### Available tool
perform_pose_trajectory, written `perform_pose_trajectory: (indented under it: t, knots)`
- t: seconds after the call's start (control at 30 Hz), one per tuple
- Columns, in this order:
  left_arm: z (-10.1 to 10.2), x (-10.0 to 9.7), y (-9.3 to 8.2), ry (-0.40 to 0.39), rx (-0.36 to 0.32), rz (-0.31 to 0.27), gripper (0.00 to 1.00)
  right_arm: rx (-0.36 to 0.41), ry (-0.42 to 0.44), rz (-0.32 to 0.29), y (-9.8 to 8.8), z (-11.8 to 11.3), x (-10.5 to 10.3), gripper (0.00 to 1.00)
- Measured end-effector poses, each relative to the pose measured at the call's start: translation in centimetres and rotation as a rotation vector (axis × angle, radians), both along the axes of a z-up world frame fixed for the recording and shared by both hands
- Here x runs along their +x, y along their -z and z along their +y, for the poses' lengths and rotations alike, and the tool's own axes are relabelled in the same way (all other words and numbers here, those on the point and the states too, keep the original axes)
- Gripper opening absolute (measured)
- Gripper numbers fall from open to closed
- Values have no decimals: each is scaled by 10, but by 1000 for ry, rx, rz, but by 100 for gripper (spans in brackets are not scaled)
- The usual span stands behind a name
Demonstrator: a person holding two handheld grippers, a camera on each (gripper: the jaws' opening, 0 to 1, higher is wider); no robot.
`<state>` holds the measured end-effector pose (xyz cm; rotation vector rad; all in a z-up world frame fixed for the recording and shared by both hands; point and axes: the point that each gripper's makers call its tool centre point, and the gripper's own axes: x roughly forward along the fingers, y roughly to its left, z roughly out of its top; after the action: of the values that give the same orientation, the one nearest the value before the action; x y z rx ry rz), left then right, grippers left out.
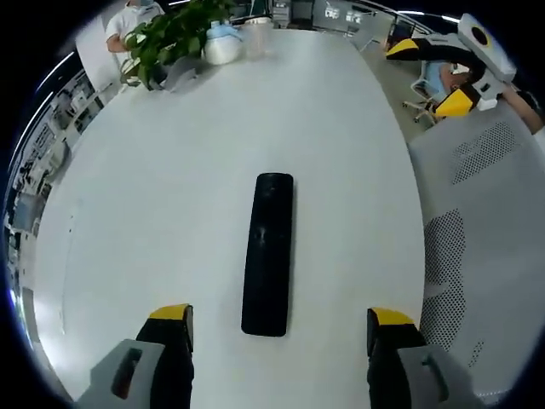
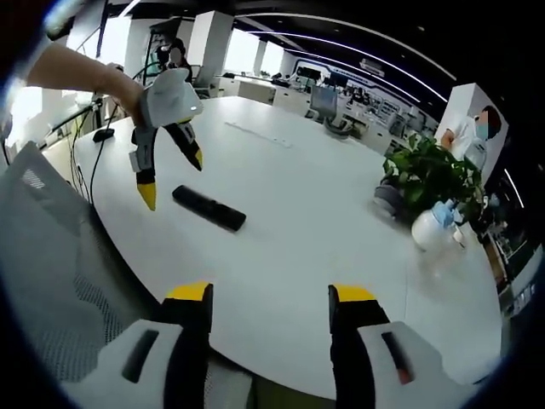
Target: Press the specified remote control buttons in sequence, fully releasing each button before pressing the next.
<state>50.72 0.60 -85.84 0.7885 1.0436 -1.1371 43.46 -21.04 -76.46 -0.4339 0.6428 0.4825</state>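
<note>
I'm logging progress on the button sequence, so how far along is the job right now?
Nothing looks done: the long black remote control lies untouched on the white oval table. In hand: the left gripper hovers open just before the remote's near end. The right gripper is open, off the table edge. All presses remain.

Black remote control [image 1: 267, 253] [image 2: 209, 209] — long, slim, apparently face-up — lies flat on white table [image 1: 170, 170].

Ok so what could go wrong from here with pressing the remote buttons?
1. The left tool is open and straddles the remote; pressing with one tip could push the unsecured remote along the smooth table.
2. The buttons are too dark to tell apart in the left gripper view, so a wrong press seems possible.
3. The right tool hangs off the table edge, away from the remote.
</note>
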Motion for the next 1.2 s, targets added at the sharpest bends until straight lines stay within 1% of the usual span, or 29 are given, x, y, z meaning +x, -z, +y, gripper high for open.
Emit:
perform_pose_trajectory:
  t: [0.17, 0.3, 0.5, 0.83, 0.9, 1.2]
  knots:
    - [1, -1, 4, 18, 19, 5, 87, -2, 6, 5, 1, -1, 0, 56]
    - [2, 2, 6, 17, 24, -5, 87, -3, 6, 7, 2, -2, 0, 56]
    - [5, 3, 8, 14, 28, 2, 87, -6, 5, 11, 3, -2, 0, 55]
    - [5, 4, 15, 16, 42, 29, 87, -12, 7, 17, 4, -3, -1, 54]
    - [5, 5, 18, 15, 47, 37, 87, -18, 13, 14, 4, -5, 0, 54]
    - [5, 6, 23, 9, 55, 59, 86, -7, 47, 15, 3, -10, 1, 54]
